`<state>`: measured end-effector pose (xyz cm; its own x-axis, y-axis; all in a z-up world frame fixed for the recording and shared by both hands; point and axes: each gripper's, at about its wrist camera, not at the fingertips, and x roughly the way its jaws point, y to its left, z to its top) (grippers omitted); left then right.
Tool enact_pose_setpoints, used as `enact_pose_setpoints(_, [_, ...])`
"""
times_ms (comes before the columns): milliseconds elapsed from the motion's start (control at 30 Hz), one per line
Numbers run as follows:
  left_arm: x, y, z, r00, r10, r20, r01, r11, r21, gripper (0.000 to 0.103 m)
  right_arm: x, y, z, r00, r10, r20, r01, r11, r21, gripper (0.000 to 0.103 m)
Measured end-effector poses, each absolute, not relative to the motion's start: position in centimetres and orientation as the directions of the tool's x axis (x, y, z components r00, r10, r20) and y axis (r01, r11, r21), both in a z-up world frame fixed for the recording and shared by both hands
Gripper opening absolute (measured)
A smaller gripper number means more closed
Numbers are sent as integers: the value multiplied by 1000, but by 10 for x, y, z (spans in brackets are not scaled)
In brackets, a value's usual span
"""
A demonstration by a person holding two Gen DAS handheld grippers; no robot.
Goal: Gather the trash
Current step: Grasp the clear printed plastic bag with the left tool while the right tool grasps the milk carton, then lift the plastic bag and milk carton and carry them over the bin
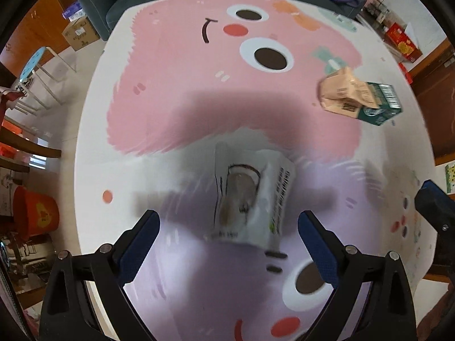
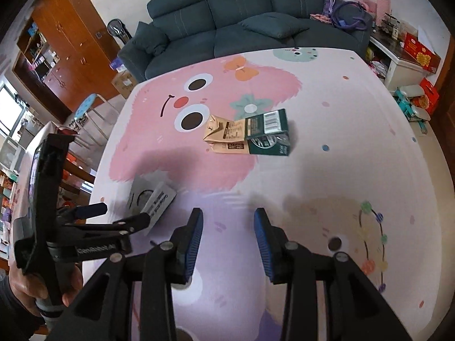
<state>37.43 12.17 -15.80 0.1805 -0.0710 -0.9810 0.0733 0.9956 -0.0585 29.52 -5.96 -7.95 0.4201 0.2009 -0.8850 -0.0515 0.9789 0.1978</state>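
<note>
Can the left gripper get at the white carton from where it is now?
Probably yes. The left gripper is open, the white carton lies flat just ahead between its fingers, and nothing sits between them on the table.

White coconut-print snack wrapper [image 1: 250, 196] lies flat on cartoon-print surface [image 1: 176, 91], ahead of left gripper [image 1: 229, 227], between its spread fingers [image 1: 142, 238]. Tan crumpled paper carton [image 2: 224, 136] touching dark green drink carton [image 2: 268, 135], further back, right. Dark grey fabric sofa [image 2: 236, 25] behind surface.
</note>
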Motion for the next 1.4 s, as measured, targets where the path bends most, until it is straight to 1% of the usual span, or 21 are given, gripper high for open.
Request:
enact_pose_setpoints(100, [383,118,-169,157,-62,-986,80,996,-50,89,304,-54,-85,404,195,-893,-58,980,188,38])
enact_pose_setpoints(167, [387,114,-176,146,-37,-989,99,995,-22,82,308,-51,-88,394,192,-899,-69,981,180,38])
enact_pose_setpoints(200, [388,111,-179,140,-28,-990,110,994,-12,77,311,-49,-89,390,189,-901,-78,982,172,38])
enact_pose_setpoints(267, [388,107,-179,154,-34,-988,136,991,-13,71,314,-44,-89,389,177,-904,-113,983,144,38])
enact_pose_setpoints(300, [388,105,-178,161,-38,-986,156,988,-12,63,316,-42,-88,392,174,-904,-129,983,133,39])
enact_pose_setpoints(333, [388,102,-178,168,-43,-985,173,985,-13,50,318,-40,-87,397,167,-902,-150,982,116,45])
enact_pose_setpoints(367, [389,100,-176,177,-49,-983,193,981,-14,40,320,-38,-86,401,160,-902,-169,981,99,50])
enact_pose_setpoints(400, [390,97,-176,180,-54,-982,216,976,-14,26,323,-37,-85,406,154,-901,-194,978,80,57])
enact_pose_setpoints(433, [392,95,-176,169,-71,-983,232,972,-30,20,326,-34,-83,414,147,-899,-230,972,53,60])
enact_pose_setpoints(467, [393,96,-174,165,-87,-982,238,970,-46,15,328,-33,-82,422,140,-896,-258,966,29,60])
enact_pose_setpoints(633, [410,105,-154,191,-177,-965,217,967,-135,15,350,-19,-73,475,88,-876,-429,892,-143,62])
enact_pose_setpoints(700, [417,111,-148,196,-206,-959,201,965,-166,15,364,-14,-76,468,66,-881,-496,845,-199,64])
enact_pose_setpoints(767, [424,115,-142,199,-224,-954,188,964,-187,15,376,-9,-83,447,45,-894,-558,795,-239,64])
enact_pose_setpoints(933, [434,121,-140,188,-251,-949,161,962,-223,15,395,0,-108,356,-1,-935,-688,676,-263,65])
enact_pose_setpoints(1033, [438,115,-140,184,-243,-952,165,963,-214,15,406,4,-120,337,-37,-941,-698,661,-276,65])
enact_pose_setpoints(1100, [435,122,-136,180,-243,-953,166,963,-214,15,413,3,-125,295,-40,-955,-686,687,-240,64])
enact_pose_setpoints(1167, [432,122,-135,172,-242,-955,171,962,-213,15,424,-2,-132,222,-53,-974,-638,747,-186,59])
enact_pose_setpoints(1267, [435,117,-138,165,-243,-956,181,960,-212,15,423,-7,-136,222,-57,-973,-609,771,-184,51])
enact_pose_setpoints(1300, [435,117,-138,166,-246,-955,183,959,-215,15,422,-7,-136,222,-58,-973,-595,783,-183,45])
enact_pose_setpoints(1333, [434,116,-137,167,-251,-954,184,958,-220,15,422,-11,-134,216,-47,-975,-562,811,-164,35])
enact_pose_setpoints(1400, [431,113,-133,178,-262,-948,196,954,-227,15,418,-23,-125,228,-14,-974,-461,879,-120,31])
